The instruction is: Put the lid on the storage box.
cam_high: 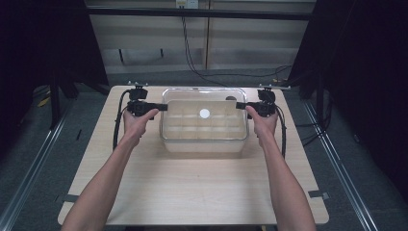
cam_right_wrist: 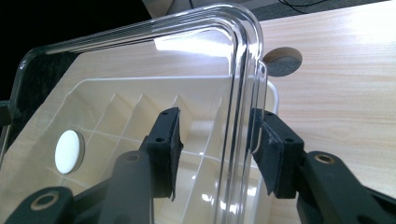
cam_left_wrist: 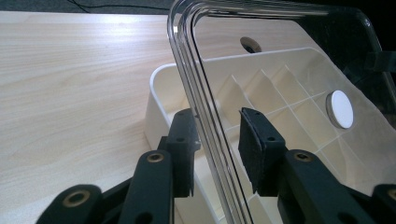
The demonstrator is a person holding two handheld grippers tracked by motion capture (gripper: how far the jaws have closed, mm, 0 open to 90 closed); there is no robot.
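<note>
A clear plastic lid [cam_high: 192,94] lies over a cream box [cam_high: 202,145] with several compartments, in the middle of the table. It sits a little toward the back, and whether it rests on the box or hangs above it I cannot tell. My left gripper [cam_high: 163,107] straddles the lid's left rim [cam_left_wrist: 187,60]; its jaws [cam_left_wrist: 217,121] stand apart, a gap showing at the inner pad. My right gripper [cam_high: 239,105] straddles the right rim [cam_right_wrist: 243,56] the same way, open [cam_right_wrist: 215,123]. A white round disc [cam_high: 204,113] shows through the lid.
The box stands on a pale wooden table [cam_high: 192,192] with a round cable hole [cam_high: 231,98] just behind it. Cables trail from both grippers down the table's sides. Dark floor and metal rails [cam_high: 29,173] flank the table.
</note>
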